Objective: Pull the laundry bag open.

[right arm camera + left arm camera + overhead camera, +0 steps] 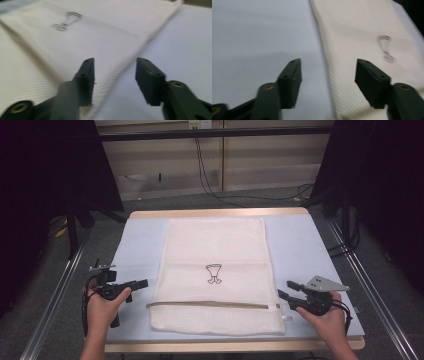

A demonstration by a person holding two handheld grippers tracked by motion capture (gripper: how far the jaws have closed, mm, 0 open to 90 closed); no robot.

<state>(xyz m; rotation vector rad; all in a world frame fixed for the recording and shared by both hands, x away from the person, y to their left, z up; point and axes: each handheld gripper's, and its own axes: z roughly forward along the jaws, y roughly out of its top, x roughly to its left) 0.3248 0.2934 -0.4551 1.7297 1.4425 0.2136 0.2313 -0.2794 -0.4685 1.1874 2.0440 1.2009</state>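
A cream mesh laundry bag lies flat in the middle of the table, with a small drawn emblem at its centre and a brown zipper running across near its front edge. My left gripper hovers just off the bag's left edge, open, nothing between its jaws. In the left gripper view that gripper straddles the bag's edge above the table. My right gripper is open beside the bag's right edge near the zipper's end. The right gripper view has it over the bag's border.
The light blue tabletop has bare strips on both sides of the bag and a wooden rim at front and back. Metal rails run along the floor on each side. Cables lie on the floor behind the table.
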